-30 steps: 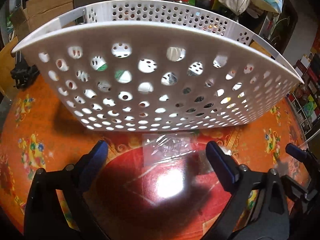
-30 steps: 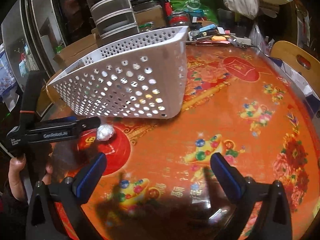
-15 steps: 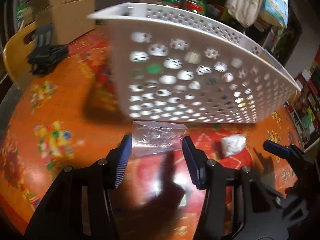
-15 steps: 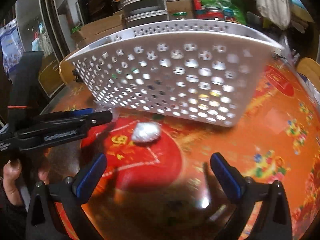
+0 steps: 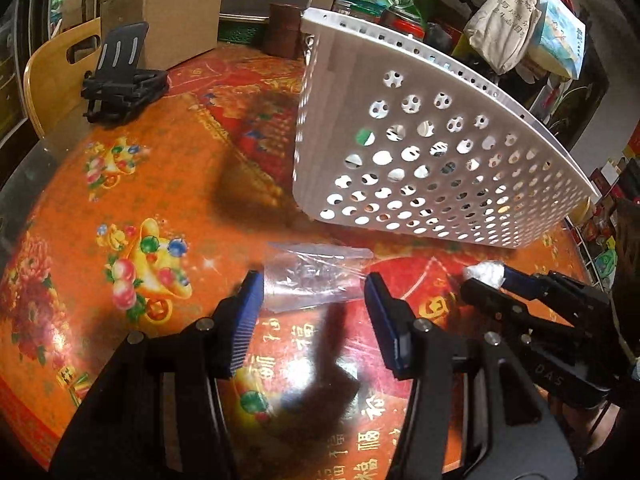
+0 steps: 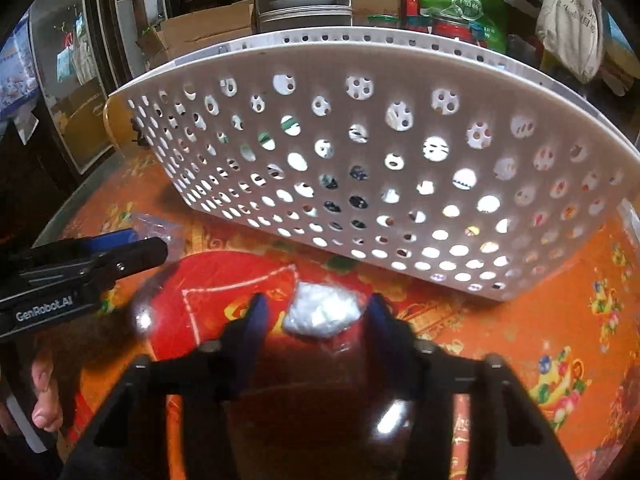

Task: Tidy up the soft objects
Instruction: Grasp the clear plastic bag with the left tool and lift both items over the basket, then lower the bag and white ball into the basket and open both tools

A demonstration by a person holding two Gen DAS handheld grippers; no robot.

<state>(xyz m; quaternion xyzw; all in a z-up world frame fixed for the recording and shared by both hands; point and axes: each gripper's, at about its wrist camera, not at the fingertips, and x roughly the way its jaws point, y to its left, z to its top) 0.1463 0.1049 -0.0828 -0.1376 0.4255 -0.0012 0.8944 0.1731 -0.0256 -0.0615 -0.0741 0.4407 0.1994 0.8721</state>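
A clear crumpled plastic bag lies on the orange tablecloth just in front of the white perforated basket. My left gripper is open, its blue fingers on either side of the bag's near edge. A white wrapped soft packet lies on the red patch of the cloth. My right gripper is open with its fingers around the packet; it also shows in the left wrist view. The basket stands just behind both.
A black phone stand sits at the table's far left, by a wooden chair. Cardboard boxes, bags and jars crowd behind the table. The left gripper's arm shows in the right wrist view.
Both grippers swung and moved in. The left narrowed around the clear bag's near edge. The right moved left and forward to straddle the white packet, its jaws narrower.
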